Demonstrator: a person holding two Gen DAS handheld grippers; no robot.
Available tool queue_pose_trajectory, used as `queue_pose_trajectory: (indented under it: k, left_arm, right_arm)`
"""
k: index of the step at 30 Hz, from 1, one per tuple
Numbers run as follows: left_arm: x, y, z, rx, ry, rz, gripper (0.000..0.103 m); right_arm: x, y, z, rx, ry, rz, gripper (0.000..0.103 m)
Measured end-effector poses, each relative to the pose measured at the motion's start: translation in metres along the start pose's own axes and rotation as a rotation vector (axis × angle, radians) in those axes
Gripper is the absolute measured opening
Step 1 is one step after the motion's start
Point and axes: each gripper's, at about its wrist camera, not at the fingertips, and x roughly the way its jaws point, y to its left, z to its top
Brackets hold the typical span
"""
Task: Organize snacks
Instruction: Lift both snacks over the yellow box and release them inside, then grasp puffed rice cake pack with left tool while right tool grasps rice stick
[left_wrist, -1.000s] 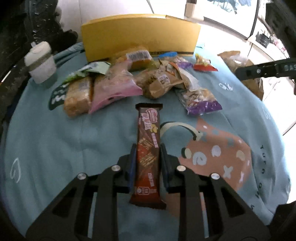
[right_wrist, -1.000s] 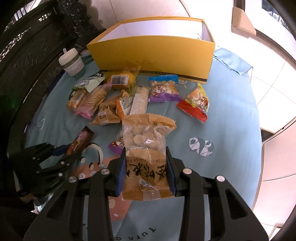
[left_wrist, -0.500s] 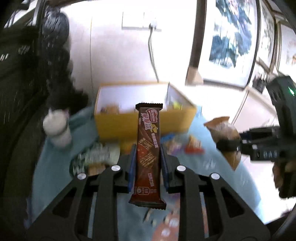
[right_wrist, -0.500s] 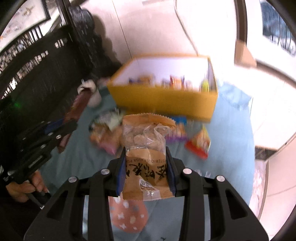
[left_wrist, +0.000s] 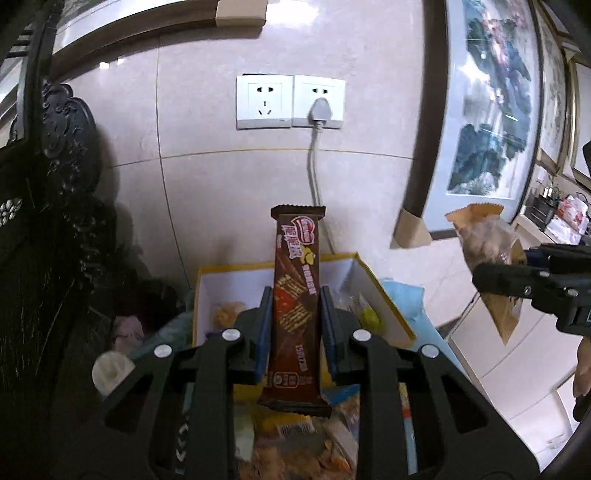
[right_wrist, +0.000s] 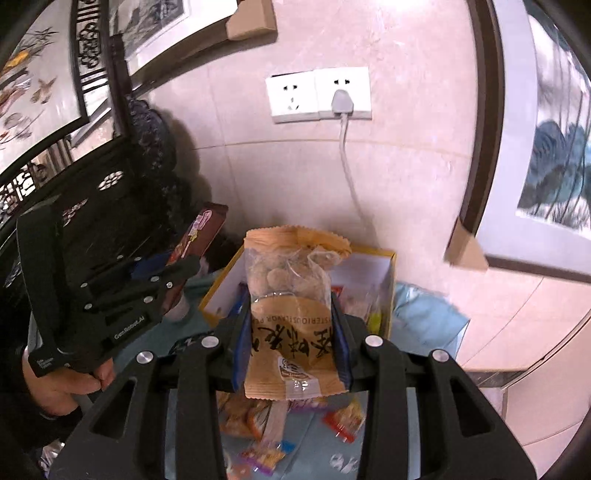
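My left gripper (left_wrist: 295, 325) is shut on a brown chocolate wafer bar (left_wrist: 295, 295), held upright and high above the open yellow box (left_wrist: 384, 295). My right gripper (right_wrist: 290, 332) is shut on a tan bag of coated nuts (right_wrist: 291, 288), also raised above the yellow box (right_wrist: 388, 273). The box holds several snack packets. The right gripper and its bag (left_wrist: 491, 251) show at the right of the left wrist view. The left gripper and bar (right_wrist: 199, 232) show at the left of the right wrist view.
Loose snack packets (right_wrist: 266, 417) lie on the blue cloth (right_wrist: 424, 317) below the grippers. A white lidded cup (left_wrist: 112, 369) stands left of the box. A tiled wall with sockets and a plugged cable (left_wrist: 317, 110) is behind. Dark carved furniture (left_wrist: 55, 221) is at the left.
Both grippers have lifted their snacks off the table and tilted up toward the wall. The box has come closer and sits directly below them.
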Motion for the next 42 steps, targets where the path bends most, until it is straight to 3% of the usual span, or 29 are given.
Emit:
queue_pose_trajectory:
  k: [6,7,8,9,12,20,24,26,30,33,37,42]
  left_arm:
    - [0.051,0.014,0.02,0.0,0.033,0.05,0.027]
    - [0.063,0.017,0.023,-0.01,0.046,0.055,0.037]
    - [0.071,0.02,0.024,-0.026,0.058,0.053,0.088]
    - [0.083,0.026,0.025,-0.046,0.067,0.074,0.101]
    - [0.1,0.036,0.02,-0.048,0.113,0.097,0.101]
    - [0.095,0.063,-0.027,-0.081,0.159,0.114,0.101]
    - [0.084,0.064,-0.062,-0.076,0.199,0.122,0.101]
    - [0.075,0.062,-0.083,-0.057,0.208,0.128,0.101]
    - [0.053,0.071,-0.141,-0.119,0.242,0.095,0.101]
    - [0.045,0.09,-0.188,-0.178,0.309,0.126,0.101]
    - [0.045,0.107,-0.226,-0.189,0.376,0.198,0.101]
    - [0.051,0.104,-0.241,-0.142,0.391,0.193,0.101]
  right_arm:
    - [0.047,-0.014,0.033,0.015,0.024,-0.018,0.038]
    - [0.06,-0.016,0.038,0.021,0.044,-0.011,0.038]
    - [0.076,-0.017,0.042,0.026,0.076,-0.023,0.042]
    - [0.088,-0.019,0.043,0.033,0.097,-0.052,0.046]
    - [0.11,-0.029,0.04,0.066,0.124,-0.097,0.048]
    - [0.121,-0.047,-0.018,0.109,0.185,-0.064,0.048]
    - [0.122,-0.043,-0.055,0.123,0.237,-0.047,0.048]
    - [0.122,-0.035,-0.079,0.118,0.266,-0.035,0.053]
    - [0.127,-0.011,-0.133,0.118,0.354,-0.007,0.056]
    - [0.135,0.01,-0.178,0.098,0.431,0.021,0.056]
    - [0.145,0.017,-0.212,0.12,0.472,0.009,0.056]
    - [0.158,0.021,-0.221,0.111,0.493,-0.004,0.056]
